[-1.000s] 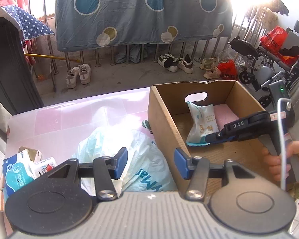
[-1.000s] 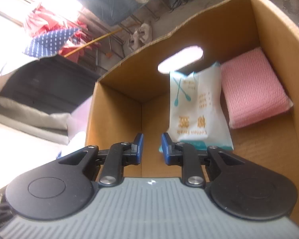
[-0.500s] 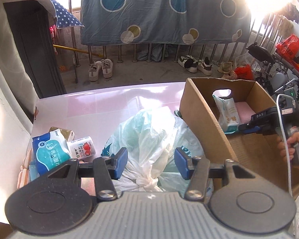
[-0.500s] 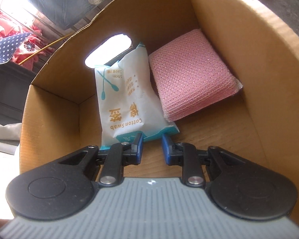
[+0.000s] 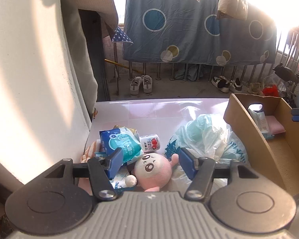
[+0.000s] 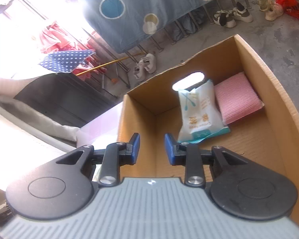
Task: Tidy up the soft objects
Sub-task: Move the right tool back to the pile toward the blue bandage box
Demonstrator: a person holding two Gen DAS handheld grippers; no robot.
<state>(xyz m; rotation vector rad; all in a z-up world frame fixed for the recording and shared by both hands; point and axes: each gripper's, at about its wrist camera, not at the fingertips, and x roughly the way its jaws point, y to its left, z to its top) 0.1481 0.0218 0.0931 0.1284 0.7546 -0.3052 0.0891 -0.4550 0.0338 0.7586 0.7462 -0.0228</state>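
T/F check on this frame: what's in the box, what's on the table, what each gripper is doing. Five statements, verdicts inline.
1. The cotton swab pack lies inside the cardboard box. True.
2. The right gripper is clamped on the swab pack. False: open, nothing between its fingers; it has just been opening.
3. The pink plush toy sits in the box. False: it is on the table, in front of the left gripper.
4. A pink cloth lies beside the swab pack. True.
5. The left gripper holds the plastic bag. False: open, empty.

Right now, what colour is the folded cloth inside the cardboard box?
Pink; the folded cloth shows best in the right wrist view.
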